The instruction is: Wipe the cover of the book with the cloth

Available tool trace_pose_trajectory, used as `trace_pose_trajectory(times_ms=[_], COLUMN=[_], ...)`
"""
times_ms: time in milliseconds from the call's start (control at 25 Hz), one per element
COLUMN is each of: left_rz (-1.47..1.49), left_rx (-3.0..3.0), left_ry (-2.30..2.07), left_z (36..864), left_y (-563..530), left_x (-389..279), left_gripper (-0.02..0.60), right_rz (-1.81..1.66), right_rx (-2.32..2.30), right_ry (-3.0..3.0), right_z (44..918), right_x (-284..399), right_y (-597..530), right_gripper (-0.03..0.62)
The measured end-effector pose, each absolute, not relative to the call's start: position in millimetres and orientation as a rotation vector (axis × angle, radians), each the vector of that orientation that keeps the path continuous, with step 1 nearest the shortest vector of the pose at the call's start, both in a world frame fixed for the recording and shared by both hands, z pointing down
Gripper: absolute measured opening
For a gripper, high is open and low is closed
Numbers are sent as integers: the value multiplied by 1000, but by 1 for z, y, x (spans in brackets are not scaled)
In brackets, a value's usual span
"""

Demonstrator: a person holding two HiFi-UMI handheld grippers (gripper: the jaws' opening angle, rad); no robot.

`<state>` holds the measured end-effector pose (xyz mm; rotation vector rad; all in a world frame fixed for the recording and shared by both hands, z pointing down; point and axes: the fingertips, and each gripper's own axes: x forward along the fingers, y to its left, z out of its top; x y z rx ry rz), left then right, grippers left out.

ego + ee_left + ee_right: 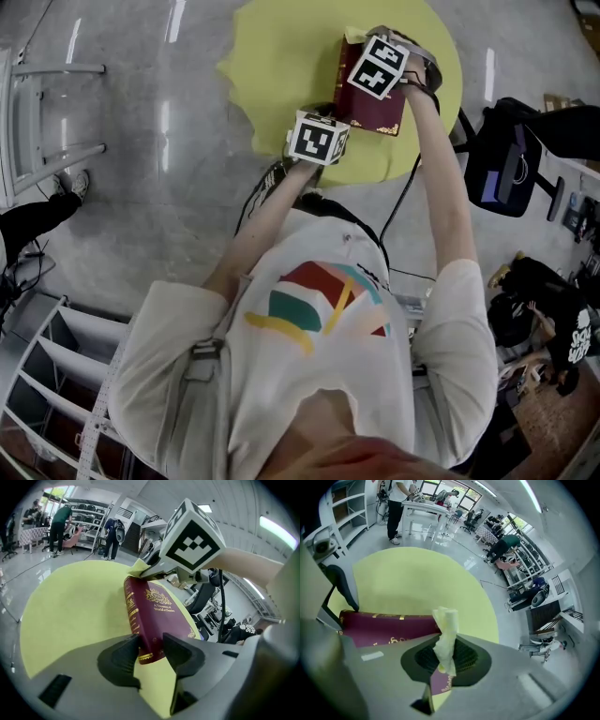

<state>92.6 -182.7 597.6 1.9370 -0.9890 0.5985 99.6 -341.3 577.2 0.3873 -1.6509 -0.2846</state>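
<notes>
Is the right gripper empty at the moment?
No, the right gripper has its jaws closed on a pale yellow cloth, with the maroon book lying just beyond it.

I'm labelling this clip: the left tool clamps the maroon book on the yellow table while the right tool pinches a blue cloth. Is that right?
Only the colour is off: the cloth in the right tool is pale yellow, not blue, as the right gripper view shows. The rest stands.

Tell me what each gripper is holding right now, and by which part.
The left gripper clamps the book at its near end, by the spine. The right gripper pinches the cloth by a bunched fold.
</notes>
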Motion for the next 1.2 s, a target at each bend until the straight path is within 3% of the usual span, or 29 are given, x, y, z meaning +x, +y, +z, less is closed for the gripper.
trace_pose_trajectory(times_ms=[520,760,1200], left_rz=[258,236,213], left_rx=[1856,1855,1841], left_ry=[-1150,-1291,-1355], left_z=[564,555,544], left_y=[-200,-204,-197], left_x=[37,15,1], left_gripper=[164,34,20], right_rz=[-229,-217,-186], right_rx=[362,336,290], right_ry=[-1666,-1690,-1691], right_z=[588,587,593], right_x=[97,95,102], right_y=[-322,-276,-163], right_gripper=[31,31,31])
